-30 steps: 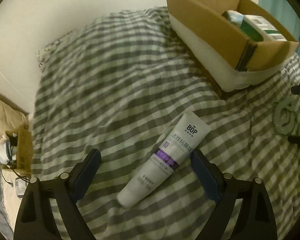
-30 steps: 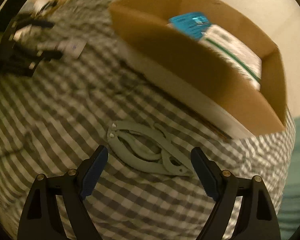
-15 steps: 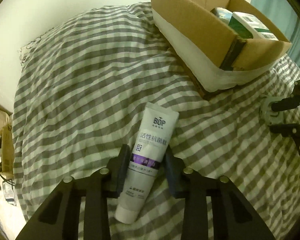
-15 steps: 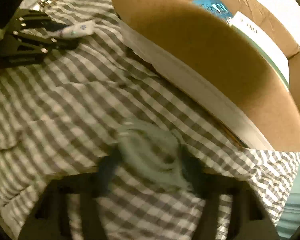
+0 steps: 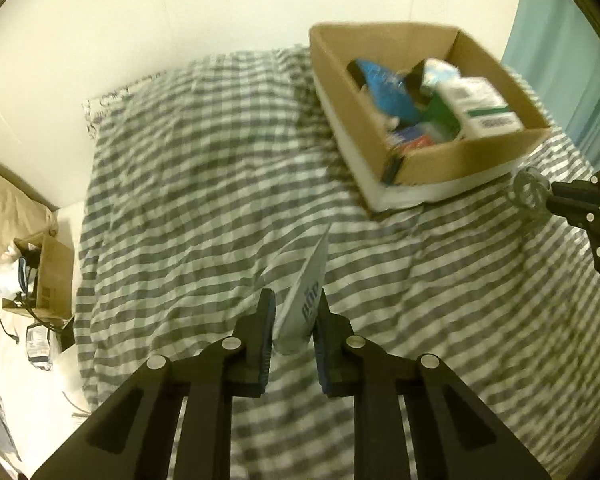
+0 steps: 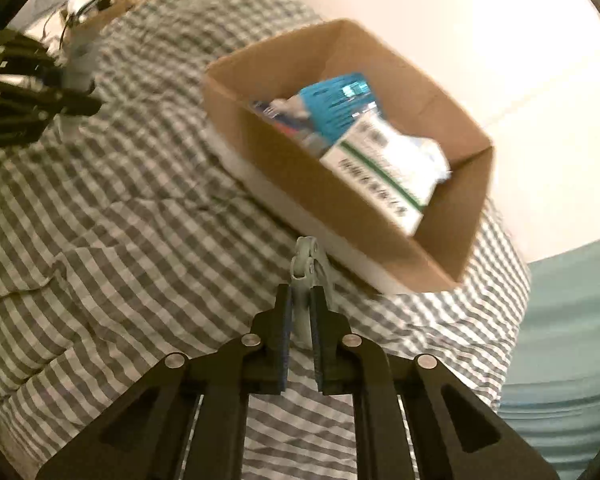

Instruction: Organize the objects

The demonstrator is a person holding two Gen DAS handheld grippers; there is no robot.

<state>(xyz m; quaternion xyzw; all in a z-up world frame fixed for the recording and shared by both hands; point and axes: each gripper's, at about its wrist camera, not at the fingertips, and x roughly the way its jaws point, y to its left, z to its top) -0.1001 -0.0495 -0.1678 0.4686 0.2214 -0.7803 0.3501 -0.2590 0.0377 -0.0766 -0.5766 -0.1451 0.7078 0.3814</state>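
My left gripper [image 5: 294,312] is shut on a white BOP tube [image 5: 306,292] and holds it lifted above the checked bed cover, edge-on. It also shows in the right wrist view [image 6: 76,76]. My right gripper [image 6: 300,312] is shut on a grey folding hanger [image 6: 306,272], lifted off the bed; in the left wrist view the hanger [image 5: 530,196] sits at the right edge. An open cardboard box [image 5: 380,148] [image 6: 300,168] on the bed holds a blue packet [image 6: 336,100], a white-and-green carton [image 6: 384,172] and other items. Both grippers are in front of the box.
The grey-and-white checked bed cover [image 5: 204,184] fills most of both views. A small cardboard box with cables [image 5: 48,276] stands on the floor at the left. A teal curtain [image 5: 572,72] hangs at the right. A white wall is behind the bed.
Both grippers closed, the left on the tube and the right on the hanger, and lifted them off the bed. Both views now look down into the box.
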